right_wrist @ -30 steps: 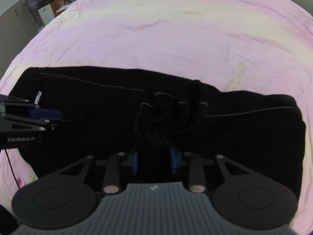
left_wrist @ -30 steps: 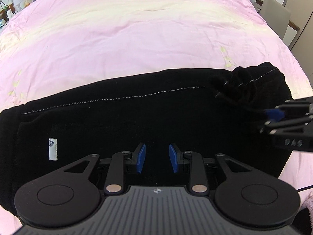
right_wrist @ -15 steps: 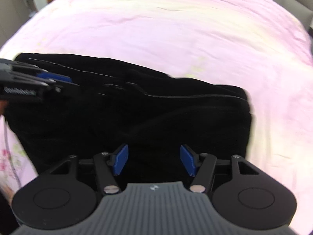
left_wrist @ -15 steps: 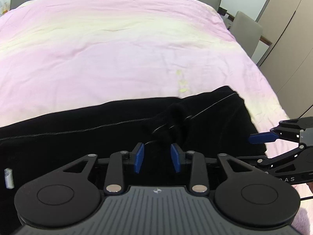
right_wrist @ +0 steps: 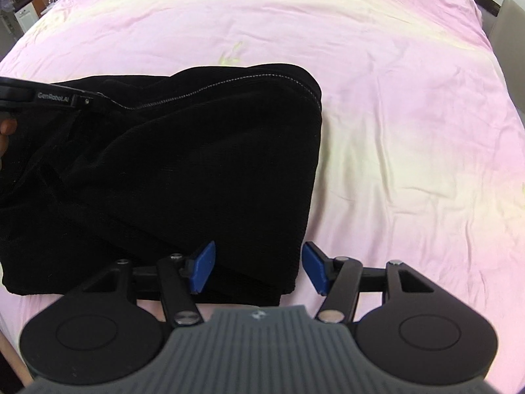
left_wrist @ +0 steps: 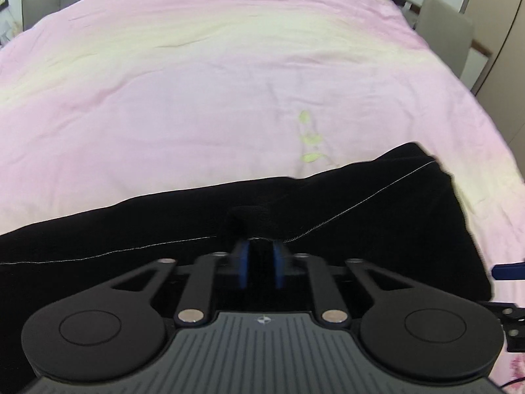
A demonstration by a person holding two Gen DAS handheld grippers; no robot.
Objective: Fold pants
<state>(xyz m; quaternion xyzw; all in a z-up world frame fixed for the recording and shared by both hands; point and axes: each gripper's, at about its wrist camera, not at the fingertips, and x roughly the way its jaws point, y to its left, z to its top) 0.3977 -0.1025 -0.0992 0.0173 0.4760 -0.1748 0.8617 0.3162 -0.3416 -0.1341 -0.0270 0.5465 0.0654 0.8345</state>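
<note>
1. Left wrist view: left claw (left_wrist: 261, 257) has just closed, blue pads pinched on a raised bunch of the black pants (left_wrist: 361, 216). Pants lie on the pink bed (left_wrist: 203, 92), long axis running left-right across the view, stitched seam slanting up to the right. A blue tip of the right claw (left_wrist: 510, 271) shows at the right edge, past the pants' right end.
2. Right wrist view: right claw (right_wrist: 257, 271) stands apart, holding nothing; the near-right corner of the pants (right_wrist: 183, 170) sits between its pads, untouched. The folded stack spreads ahead and to the left, bare bed to the right. Left claw (right_wrist: 95, 100) sits at the far-left top edge on the cloth.
3. Judgement: left already has its grip; right is the nearer to the free corner and only needs to close on it before the next fold.
</note>
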